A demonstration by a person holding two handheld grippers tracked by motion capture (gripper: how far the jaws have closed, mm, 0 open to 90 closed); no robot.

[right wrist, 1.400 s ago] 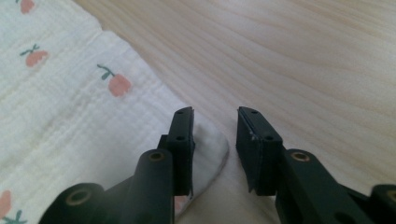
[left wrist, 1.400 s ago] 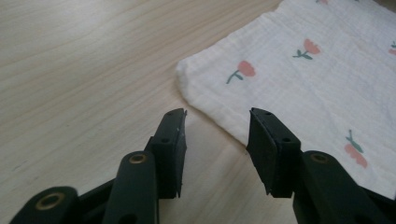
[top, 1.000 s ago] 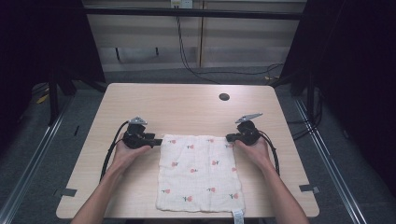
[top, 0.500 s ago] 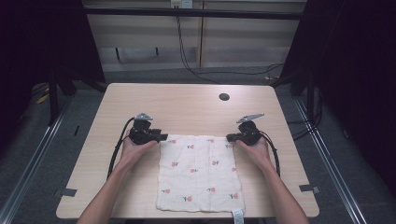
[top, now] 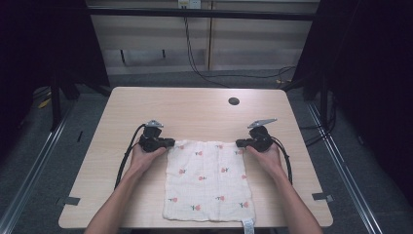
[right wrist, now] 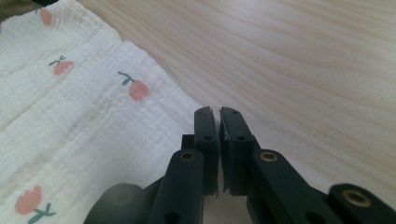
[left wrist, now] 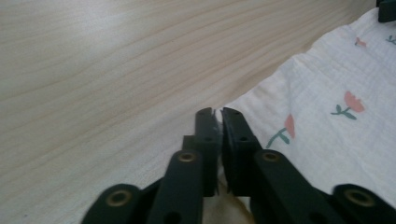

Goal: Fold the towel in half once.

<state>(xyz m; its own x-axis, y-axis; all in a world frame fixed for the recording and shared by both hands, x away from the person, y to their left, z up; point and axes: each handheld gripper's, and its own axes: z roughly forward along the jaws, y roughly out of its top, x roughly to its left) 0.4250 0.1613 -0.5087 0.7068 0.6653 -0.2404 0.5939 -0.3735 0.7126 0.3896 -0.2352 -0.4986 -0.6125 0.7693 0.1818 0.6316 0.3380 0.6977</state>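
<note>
Pinching shut just now on the cloth's (top: 207,180) upper-left corner, the left gripper (top: 169,143) joins the right gripper (top: 238,143) — clamped on the upper-right corner — readying a two-handed lift or fold.

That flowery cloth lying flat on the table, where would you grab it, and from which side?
By its two far corners, each from its own outer side. The cloth lies flat on the table, so only thin edges give the jaws something to pinch. The left gripper, whose jaws have just been closing, and the right gripper are each shut on a corner.
</note>
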